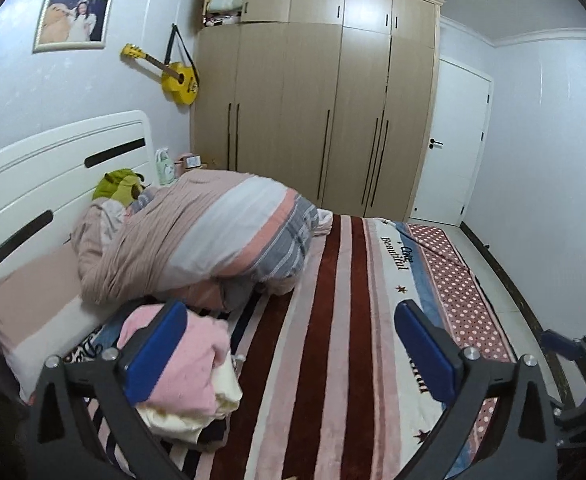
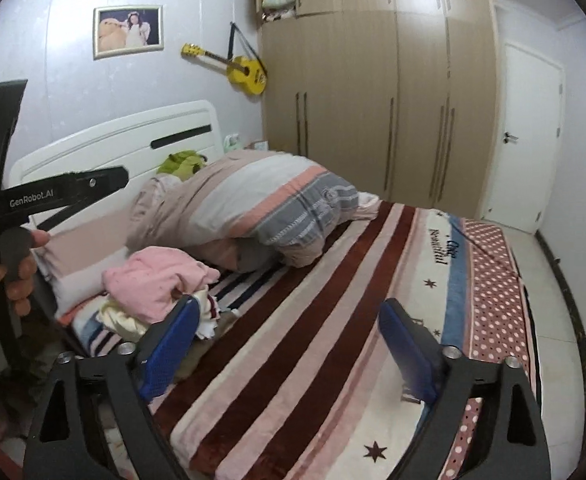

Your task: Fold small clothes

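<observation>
Both claws, left (image 1: 289,344) and right (image 2: 289,344), are being held spread wide and empty above the bed (image 1: 333,320). The clothes (image 1: 181,360) are lying piled on its striped blanket, beside the duvet (image 1: 197,240).

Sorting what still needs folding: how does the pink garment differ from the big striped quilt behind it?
The pink garment is small and plain pink; the striped quilt is far bulkier, banded in pink, white and grey. The pink garment tops a little pile of cream clothes near the bed's edge; the striped quilt sits heaped nearer the headboard. Both lie rumpled on the striped blanket, and neither is held by a hand-held gripper.
</observation>
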The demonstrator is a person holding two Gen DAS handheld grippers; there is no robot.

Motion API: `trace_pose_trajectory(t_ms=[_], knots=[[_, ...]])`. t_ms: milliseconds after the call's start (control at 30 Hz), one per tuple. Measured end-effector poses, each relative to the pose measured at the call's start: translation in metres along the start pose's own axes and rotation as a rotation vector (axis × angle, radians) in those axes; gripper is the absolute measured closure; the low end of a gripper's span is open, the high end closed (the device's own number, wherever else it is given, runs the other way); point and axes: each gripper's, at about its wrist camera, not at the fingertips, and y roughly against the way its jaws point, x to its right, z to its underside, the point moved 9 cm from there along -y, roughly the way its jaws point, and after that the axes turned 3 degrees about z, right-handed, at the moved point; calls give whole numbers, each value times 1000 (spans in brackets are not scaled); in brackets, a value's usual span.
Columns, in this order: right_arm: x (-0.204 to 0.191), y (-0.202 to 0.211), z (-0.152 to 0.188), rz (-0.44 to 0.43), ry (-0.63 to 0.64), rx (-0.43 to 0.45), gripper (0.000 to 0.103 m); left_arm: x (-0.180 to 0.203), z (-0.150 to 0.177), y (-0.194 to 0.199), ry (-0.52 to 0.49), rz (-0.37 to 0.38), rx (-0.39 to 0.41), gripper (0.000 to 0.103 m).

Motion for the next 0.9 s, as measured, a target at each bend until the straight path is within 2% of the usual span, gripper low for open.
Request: trace_pose_trajectory(t_ms=[100, 233, 333, 500, 667, 900], knots=[[-8, -2, 24, 37, 20, 64, 4, -17, 38, -10, -25, -16, 32, 1], [-22, -26, 74, 83, 98, 156, 1, -35, 96, -38, -46, -30, 78, 1], [-26, -54, 111, 66, 105, 204, 1, -37, 138, -62, -66, -7, 113, 1], [-23, -99, 153, 30, 61, 227, 1, -41, 191, -97, -96, 5, 167, 1], [-22, -120, 175, 32, 46, 256, 1, -44, 220, -119, -101, 9, 203, 1], [-19, -134, 195, 34, 40, 269, 1, -45, 242, -136, -97, 3, 238, 1]])
